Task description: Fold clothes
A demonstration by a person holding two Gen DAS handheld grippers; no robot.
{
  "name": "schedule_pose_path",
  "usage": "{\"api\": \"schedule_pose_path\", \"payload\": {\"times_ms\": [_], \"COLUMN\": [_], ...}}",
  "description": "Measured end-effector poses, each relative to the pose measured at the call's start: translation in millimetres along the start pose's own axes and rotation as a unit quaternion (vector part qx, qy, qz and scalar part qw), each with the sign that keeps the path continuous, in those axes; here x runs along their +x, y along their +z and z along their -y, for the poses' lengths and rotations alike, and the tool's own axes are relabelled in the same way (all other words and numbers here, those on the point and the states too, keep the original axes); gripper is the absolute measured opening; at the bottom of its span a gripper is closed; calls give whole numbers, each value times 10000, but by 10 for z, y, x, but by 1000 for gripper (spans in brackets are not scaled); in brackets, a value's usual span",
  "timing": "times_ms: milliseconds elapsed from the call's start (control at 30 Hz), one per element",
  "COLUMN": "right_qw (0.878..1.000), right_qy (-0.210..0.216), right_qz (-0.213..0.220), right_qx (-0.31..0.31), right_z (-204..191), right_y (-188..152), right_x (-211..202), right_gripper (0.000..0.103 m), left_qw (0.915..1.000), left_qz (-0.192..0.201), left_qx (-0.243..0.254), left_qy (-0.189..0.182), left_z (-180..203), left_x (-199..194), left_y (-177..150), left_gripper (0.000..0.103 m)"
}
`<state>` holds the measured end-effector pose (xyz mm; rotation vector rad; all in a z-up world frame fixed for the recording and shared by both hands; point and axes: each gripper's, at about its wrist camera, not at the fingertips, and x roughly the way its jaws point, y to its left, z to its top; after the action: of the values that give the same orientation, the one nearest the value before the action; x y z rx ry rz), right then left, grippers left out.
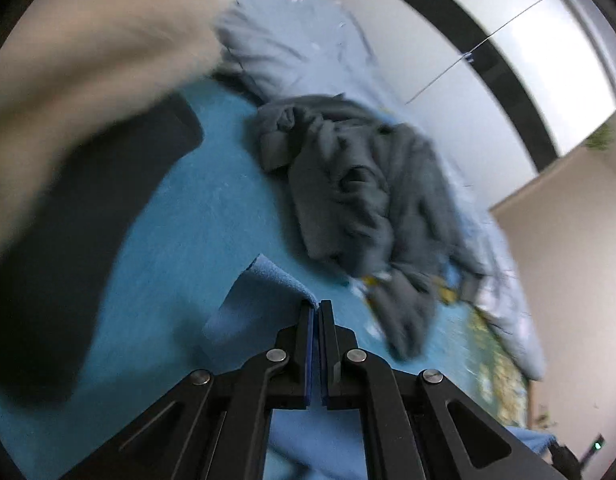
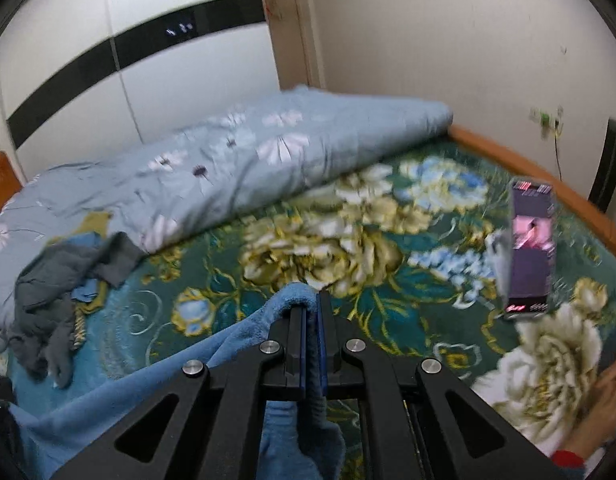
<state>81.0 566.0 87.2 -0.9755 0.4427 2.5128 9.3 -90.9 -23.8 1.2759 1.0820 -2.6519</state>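
A blue fleece cloth (image 1: 180, 216) is spread out in front of me in the left wrist view. My left gripper (image 1: 318, 308) is shut on its folded edge (image 1: 264, 284). My right gripper (image 2: 315, 300) is shut on another edge of the same blue fleece cloth (image 2: 148, 376), which drapes down to the left over the bed. A crumpled grey garment (image 1: 355, 184) lies beyond the left gripper; it also shows in the right wrist view (image 2: 56, 292) at the far left.
A light blue floral quilt (image 2: 236, 160) is bunched along the back of the bed. The green floral bedspread (image 2: 347, 240) covers the mattress. A dark box (image 2: 529, 248) stands at the right. A cream sleeve (image 1: 88, 60) and a dark panel (image 1: 88, 220) fill the left of the left wrist view.
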Motion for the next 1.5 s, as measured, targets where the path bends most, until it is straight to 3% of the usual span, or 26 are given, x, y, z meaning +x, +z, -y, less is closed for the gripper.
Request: {"api": "schedule_pose_path", "payload": {"times_ms": [300, 500, 633, 700, 767, 800, 967, 1033, 1133, 1267, 1400, 1500], "right_qw": [9991, 9964, 9957, 9940, 9917, 9911, 9957, 9963, 9911, 9895, 9790, 9769], "right_qy": [-86, -218, -150, -196, -361, -420, -198, 83, 623, 474, 894, 897], "right_qz": [-416, -805, -834, -941, -1005, -993, -732, -801, -1178, -1333, -1478, -1593], "right_qx": [77, -173, -362, -532, -710, -778, -541, -293, -22, 281, 1082, 1103], "right_z": [-24, -34, -53, -74, -77, -67, 136, 252, 351, 473, 598, 487], "right_y": [114, -41, -40, -20, 1, 15, -9, -149, -461, -766, -971, -1040], "right_x": [783, 1104, 1033, 976, 895, 834, 328, 165, 74, -31, -110, -58], "right_gripper": [5, 5, 5, 10, 26, 28, 33, 33, 33, 33, 33, 33], "left_qw": [9976, 9968, 9962, 9946, 9939, 9939, 9903, 9871, 9817, 9805, 9815, 9810], "left_qz": [-176, -346, -465, -559, -601, -585, -443, -428, -541, -763, -760, -797], "left_qx": [271, 480, 660, 804, 868, 902, 1313, 1539, 1811, 1764, 1716, 1722], "left_qy": [611, 529, 341, 351, 306, 252, 90, -49, -212, -409, -387, -411], "left_z": [143, 129, 141, 154, 159, 163, 252, 319, 381, 377, 339, 347], "left_x": [658, 765, 625, 529, 427, 345, -139, -329, -521, -592, -715, -740], "left_y": [287, 259, 205, 167, 126, 93, -151, -339, -648, -878, -981, -994], "left_gripper": [2, 3, 5, 15, 35, 45, 52, 60, 60, 60, 60, 61]}}
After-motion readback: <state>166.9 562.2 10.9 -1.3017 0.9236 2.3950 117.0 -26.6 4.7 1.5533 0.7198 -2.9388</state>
